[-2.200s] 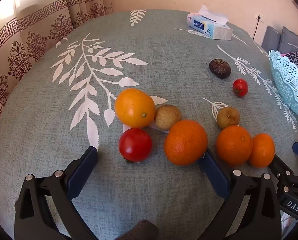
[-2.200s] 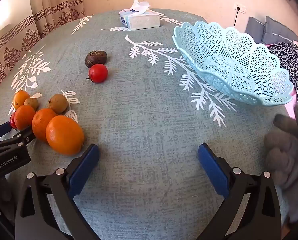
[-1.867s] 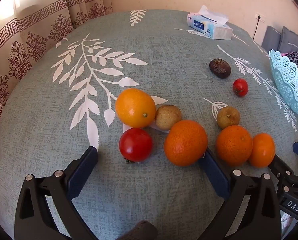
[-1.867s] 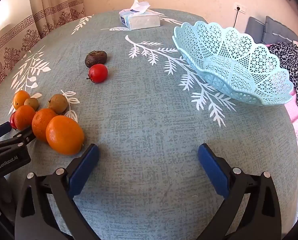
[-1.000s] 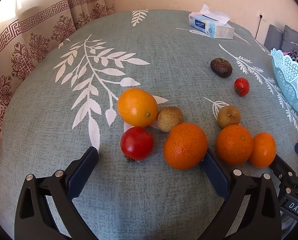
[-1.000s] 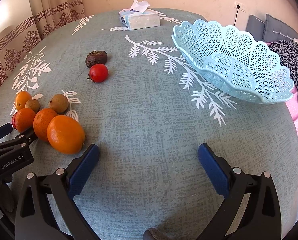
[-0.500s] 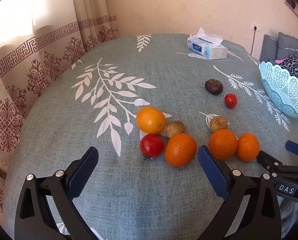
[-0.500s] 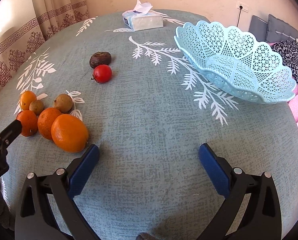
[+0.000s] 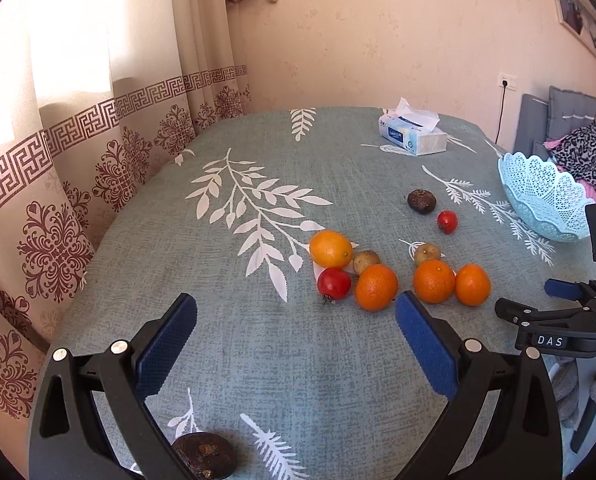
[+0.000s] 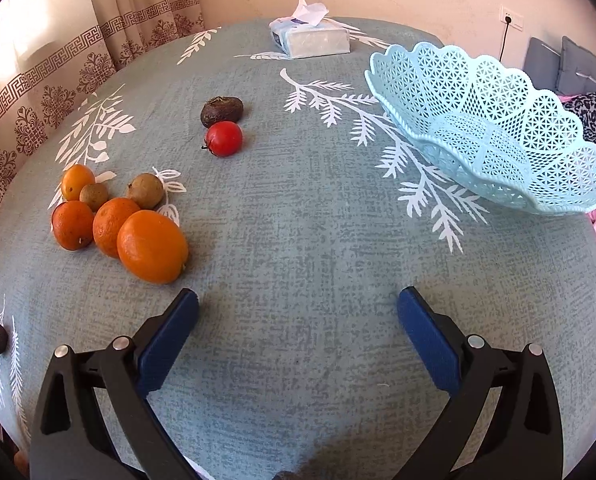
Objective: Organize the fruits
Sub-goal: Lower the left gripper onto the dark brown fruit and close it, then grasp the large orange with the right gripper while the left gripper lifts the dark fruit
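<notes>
Reading "DAS" on right gripper (image 9: 554, 306).

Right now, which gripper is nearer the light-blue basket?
Right. The right gripper faces the light-blue basket just ahead to its right; the left gripper sits farther left, beyond the oranges.

Tissue box (image 10: 309, 38) on leaf-print tablecloth (image 10: 298, 216), patterned curtain (image 9: 97, 140), wall socket (image 9: 507, 80).

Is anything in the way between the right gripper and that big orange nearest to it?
Nothing visible. The right gripper hangs open over bare tablecloth, and the big orange lies just ahead of its left finger, with no other fruit in between.
</notes>
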`<move>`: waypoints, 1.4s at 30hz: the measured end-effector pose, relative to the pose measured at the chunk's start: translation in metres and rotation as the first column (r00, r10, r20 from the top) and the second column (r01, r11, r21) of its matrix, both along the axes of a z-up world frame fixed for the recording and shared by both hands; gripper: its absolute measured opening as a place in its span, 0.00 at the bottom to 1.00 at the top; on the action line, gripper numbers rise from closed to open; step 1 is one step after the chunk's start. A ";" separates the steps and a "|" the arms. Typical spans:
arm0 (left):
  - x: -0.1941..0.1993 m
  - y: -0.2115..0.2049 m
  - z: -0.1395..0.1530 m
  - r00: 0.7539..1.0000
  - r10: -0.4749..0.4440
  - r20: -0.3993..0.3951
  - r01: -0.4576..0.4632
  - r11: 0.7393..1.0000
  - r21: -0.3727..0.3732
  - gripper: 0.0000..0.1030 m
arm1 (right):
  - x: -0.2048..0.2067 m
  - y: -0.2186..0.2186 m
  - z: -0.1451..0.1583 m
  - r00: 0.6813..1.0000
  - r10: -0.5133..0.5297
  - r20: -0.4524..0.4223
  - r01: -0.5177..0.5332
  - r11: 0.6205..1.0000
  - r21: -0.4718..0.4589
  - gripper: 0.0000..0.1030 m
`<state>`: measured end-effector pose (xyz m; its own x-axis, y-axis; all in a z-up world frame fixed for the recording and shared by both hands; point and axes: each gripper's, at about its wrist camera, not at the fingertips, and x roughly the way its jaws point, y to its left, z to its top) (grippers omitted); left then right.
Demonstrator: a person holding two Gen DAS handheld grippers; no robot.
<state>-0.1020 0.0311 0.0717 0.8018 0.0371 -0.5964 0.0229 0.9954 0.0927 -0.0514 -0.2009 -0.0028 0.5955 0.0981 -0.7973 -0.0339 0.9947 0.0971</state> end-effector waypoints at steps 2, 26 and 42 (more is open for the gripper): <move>-0.005 0.001 0.002 1.000 -0.002 0.006 0.002 1.000 0.005 0.95 | 0.000 -0.005 0.001 1.000 0.002 0.010 -0.002 0.999 0.035 0.98; -0.054 0.067 -0.019 0.993 -0.001 -0.120 -0.008 0.997 -0.075 0.85 | -0.016 -0.012 0.016 0.994 -0.008 0.112 -0.004 0.994 0.109 0.98; -0.056 0.070 -0.048 0.979 0.011 -0.204 -0.031 0.995 -0.095 0.37 | -0.026 -0.005 0.028 0.983 0.012 0.183 -0.026 0.997 0.075 0.97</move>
